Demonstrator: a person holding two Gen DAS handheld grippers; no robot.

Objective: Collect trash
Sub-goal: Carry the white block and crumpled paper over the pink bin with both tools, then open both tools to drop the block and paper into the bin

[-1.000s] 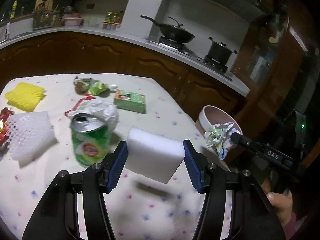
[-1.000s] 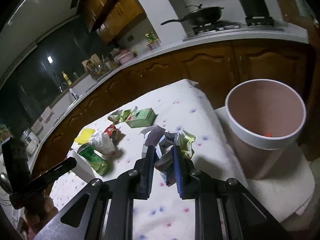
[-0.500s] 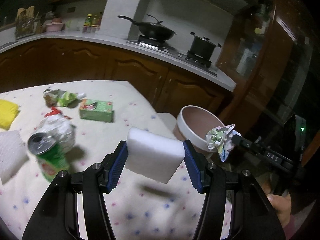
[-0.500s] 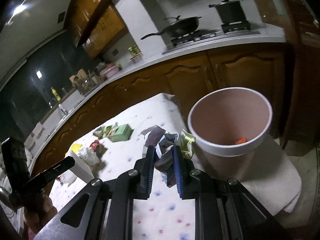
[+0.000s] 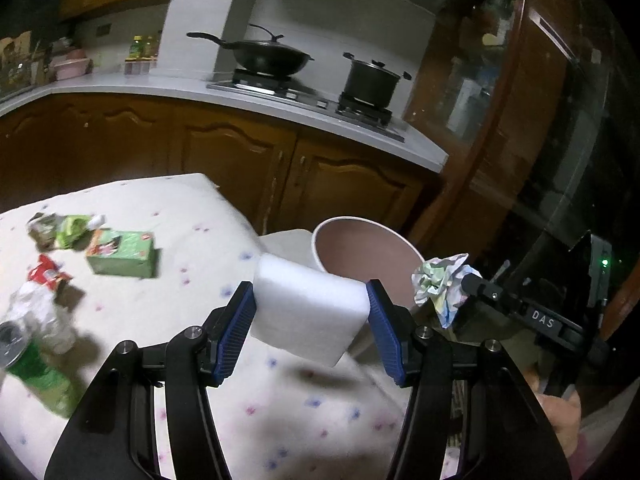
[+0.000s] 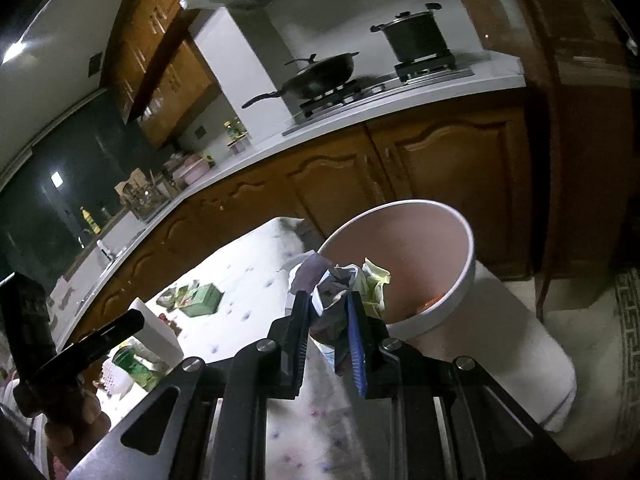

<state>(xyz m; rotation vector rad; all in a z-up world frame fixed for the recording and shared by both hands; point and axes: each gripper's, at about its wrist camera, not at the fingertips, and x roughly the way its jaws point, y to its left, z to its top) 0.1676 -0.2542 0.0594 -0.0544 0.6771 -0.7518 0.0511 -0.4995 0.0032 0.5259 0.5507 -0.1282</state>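
Note:
My left gripper (image 5: 311, 309) is shut on a white foam block (image 5: 308, 312), held above the table's right edge just before the white bin (image 5: 362, 248). My right gripper (image 6: 329, 307) is shut on a crumpled paper wrapper (image 6: 340, 286), close to the near rim of the bin (image 6: 456, 280), whose pinkish inside holds a small orange scrap. In the left wrist view the right gripper (image 5: 460, 286) shows at the right with the wrapper (image 5: 438, 284) beside the bin. The left gripper's finger (image 6: 116, 328) and foam block (image 6: 158, 330) appear at the lower left of the right wrist view.
On the flowered tablecloth (image 5: 192, 240) lie a green carton (image 5: 122, 258), a green can (image 5: 34, 376), crumpled plastic (image 5: 38, 312) and wrappers (image 5: 60, 226). The bin stands on a white stool (image 6: 532, 360). Behind run wooden cabinets (image 5: 240, 160) and a counter with wok (image 5: 268, 58) and pot (image 5: 370, 80).
Both grippers have swung right toward the bin with their loads still held. The bin now fills more of both views, and the table litter has slid to the left.

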